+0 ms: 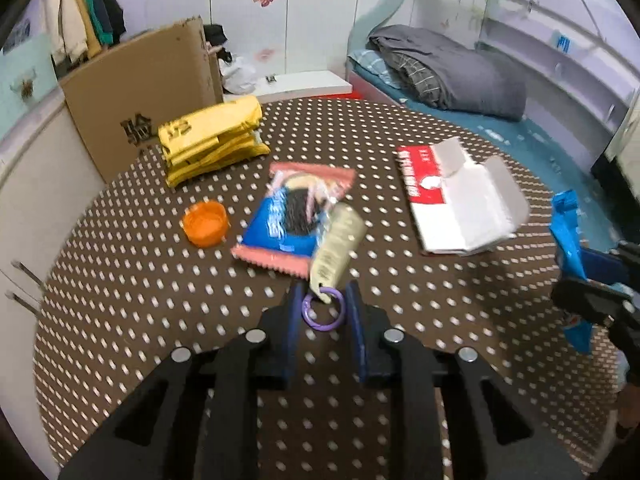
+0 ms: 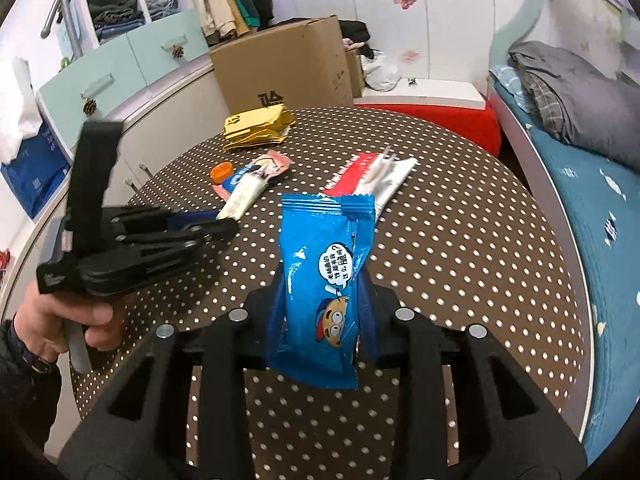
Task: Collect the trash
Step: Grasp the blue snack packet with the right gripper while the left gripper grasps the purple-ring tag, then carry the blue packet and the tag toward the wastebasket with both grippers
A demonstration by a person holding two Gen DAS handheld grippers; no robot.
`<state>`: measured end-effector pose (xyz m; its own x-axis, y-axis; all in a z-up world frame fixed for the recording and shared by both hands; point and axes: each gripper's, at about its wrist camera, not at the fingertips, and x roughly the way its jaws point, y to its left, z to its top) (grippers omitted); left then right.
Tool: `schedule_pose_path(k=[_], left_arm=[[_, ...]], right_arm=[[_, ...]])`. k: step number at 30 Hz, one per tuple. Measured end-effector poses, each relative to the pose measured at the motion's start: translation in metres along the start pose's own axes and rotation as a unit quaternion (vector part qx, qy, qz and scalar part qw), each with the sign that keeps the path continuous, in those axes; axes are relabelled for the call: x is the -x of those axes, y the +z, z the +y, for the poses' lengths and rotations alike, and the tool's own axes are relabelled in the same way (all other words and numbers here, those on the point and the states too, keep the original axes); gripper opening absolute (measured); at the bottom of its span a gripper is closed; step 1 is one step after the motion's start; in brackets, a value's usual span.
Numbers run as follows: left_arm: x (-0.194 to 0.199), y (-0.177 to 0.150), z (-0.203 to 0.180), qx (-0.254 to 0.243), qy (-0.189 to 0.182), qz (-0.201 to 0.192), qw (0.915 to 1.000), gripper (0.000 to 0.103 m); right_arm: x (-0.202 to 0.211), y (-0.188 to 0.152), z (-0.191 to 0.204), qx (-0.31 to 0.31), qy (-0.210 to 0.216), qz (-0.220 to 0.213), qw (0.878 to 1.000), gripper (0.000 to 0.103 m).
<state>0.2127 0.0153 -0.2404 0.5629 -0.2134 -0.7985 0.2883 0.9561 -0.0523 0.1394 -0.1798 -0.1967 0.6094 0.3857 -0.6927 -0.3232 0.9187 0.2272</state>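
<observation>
The right gripper [image 2: 320, 304] is pinching a blue snack wrapper [image 2: 326, 276] and holds it up above the round dotted table [image 2: 460, 280]; so one piece of trash is picked up and the collecting looks to be under way; the left gripper [image 1: 322, 312] is low at the near side of the table, its two fingers a little apart on either side of a purple ring [image 1: 323, 314]; the ring is on a pale paper tag [image 1: 338, 246], and I cannot tell if the fingers touch the ring; just past it lies a pink and blue snack packet [image 1: 294, 216], with an orange bottle cap [image 1: 205, 223] to its left, a flattened red and white box [image 1: 460, 196] to its right, and folded yellow bags [image 1: 212, 140] at the far left; I think the left fingers should squeeze the ring next, then lift; no bin shows, though a cardboard box [image 1: 136, 96] stands behind the table.
</observation>
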Motion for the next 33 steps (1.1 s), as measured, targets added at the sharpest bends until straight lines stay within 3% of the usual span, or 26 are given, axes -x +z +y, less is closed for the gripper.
schedule_pose_path(k=[16, 33], left_arm=[[0.046, -0.055, 0.011, 0.047, -0.04, -0.015, 0.998, 0.022], [0.113, -0.006, -0.066, -0.008, -0.076, -0.111, 0.9909, 0.022]], right_arm=[[0.027, -0.013, -0.031, -0.035, -0.002, -0.016, 0.999, 0.032], [0.117, 0.007, -0.098, -0.06, -0.062, -0.099, 0.991, 0.033]])
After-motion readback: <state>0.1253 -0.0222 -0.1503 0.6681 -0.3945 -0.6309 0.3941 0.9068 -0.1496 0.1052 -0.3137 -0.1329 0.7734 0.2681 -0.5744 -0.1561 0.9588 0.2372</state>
